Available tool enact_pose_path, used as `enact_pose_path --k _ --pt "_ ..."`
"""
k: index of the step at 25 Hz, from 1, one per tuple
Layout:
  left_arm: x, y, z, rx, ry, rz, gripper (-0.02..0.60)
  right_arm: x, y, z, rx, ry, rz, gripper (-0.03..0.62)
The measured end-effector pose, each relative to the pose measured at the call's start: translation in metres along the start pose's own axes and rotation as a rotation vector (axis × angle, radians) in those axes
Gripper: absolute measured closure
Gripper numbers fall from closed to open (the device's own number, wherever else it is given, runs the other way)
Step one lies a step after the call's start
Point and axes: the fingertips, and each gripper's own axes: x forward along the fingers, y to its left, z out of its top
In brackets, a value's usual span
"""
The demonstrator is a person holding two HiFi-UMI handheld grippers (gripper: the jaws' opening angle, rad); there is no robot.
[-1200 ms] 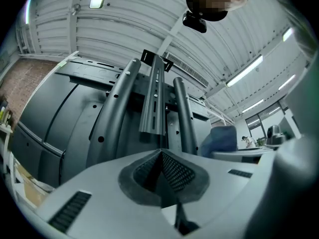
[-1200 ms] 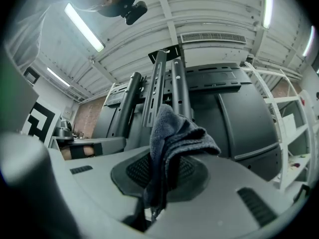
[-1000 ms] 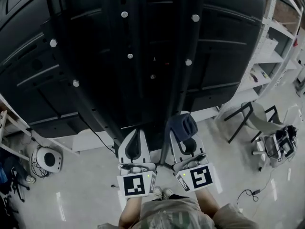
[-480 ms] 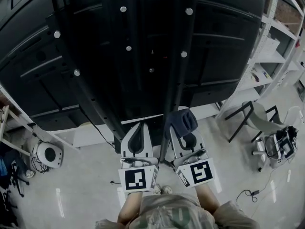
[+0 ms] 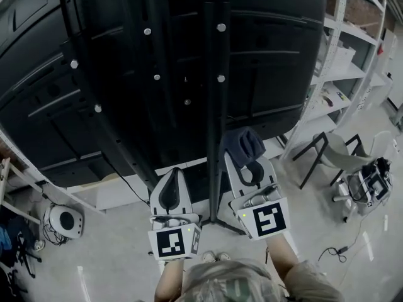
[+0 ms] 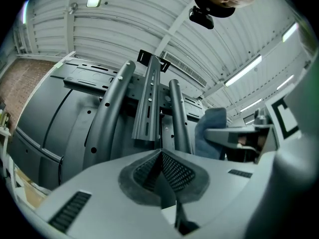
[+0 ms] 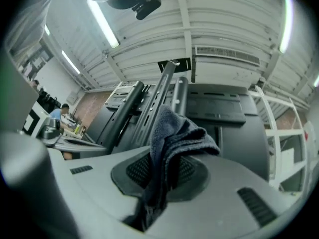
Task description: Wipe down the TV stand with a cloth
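Observation:
The black TV stand's upright poles [image 5: 214,106] rise against the back of a large black TV [image 5: 94,74]; they show as grey tubes [image 6: 174,113] in the left gripper view and as dark poles [image 7: 167,91] in the right gripper view. My right gripper [image 5: 245,162] is shut on a dark blue cloth [image 5: 242,145], which bunches out of its jaws [image 7: 172,133] just right of the right-hand pole. My left gripper [image 5: 170,184] sits left of that pole, shut with nothing between its pads [image 6: 172,171]. The cloth [image 6: 212,131] also shows at the right of the left gripper view.
White metal shelving [image 5: 343,74] stands to the right. A grey chair [image 5: 334,153] and a bag with cables [image 5: 368,184] sit on the floor at right. A round white device [image 5: 63,222] lies on the floor at left. The person's feet [image 5: 214,257] show below.
Both grippers have shifted: the right one with the cloth moved up along the pole, the left one dropped slightly lower. The view has swung so the stand sits further left.

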Motion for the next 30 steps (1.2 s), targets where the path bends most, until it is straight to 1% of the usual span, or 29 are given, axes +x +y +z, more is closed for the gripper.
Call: enact_pose_path --k 2,7,11,13,15,18,22,24,30 --pt "0.003 0.0 0.008 0.016 -0.011 -0.003 0.566 0.012 -0.019 0.031 -0.125 -0.016 -0.037 0.537" --pt "0.011 -0.007 0.023 0.032 -0.043 -0.025 0.566 0.043 -0.062 0.121 -0.501 -0.049 -0.165 0.537" --pt "0.018 -0.017 0.032 0.033 -0.067 -0.051 0.566 0.068 -0.067 0.18 -0.811 -0.083 -0.211 0.537" --pt "0.02 -0.023 0.034 0.033 -0.071 -0.064 0.566 0.078 -0.064 0.197 -0.932 -0.1 -0.222 0.537" --pt "0.021 -0.027 0.035 0.032 -0.074 -0.072 0.566 0.087 -0.06 0.208 -1.027 -0.098 -0.221 0.537" --pt "0.022 -0.03 0.038 0.031 -0.082 -0.076 0.566 0.098 -0.054 0.217 -1.116 -0.085 -0.214 0.537" --pt "0.022 -0.029 0.043 0.036 -0.092 -0.066 0.566 0.106 -0.053 0.219 -1.189 -0.077 -0.234 0.536" --pt "0.022 -0.027 0.043 0.038 -0.093 -0.062 0.566 0.108 -0.053 0.218 -1.206 -0.077 -0.245 0.537" --pt "0.02 -0.025 0.039 0.028 -0.084 -0.06 0.566 0.11 -0.05 0.215 -1.205 -0.076 -0.251 0.537"
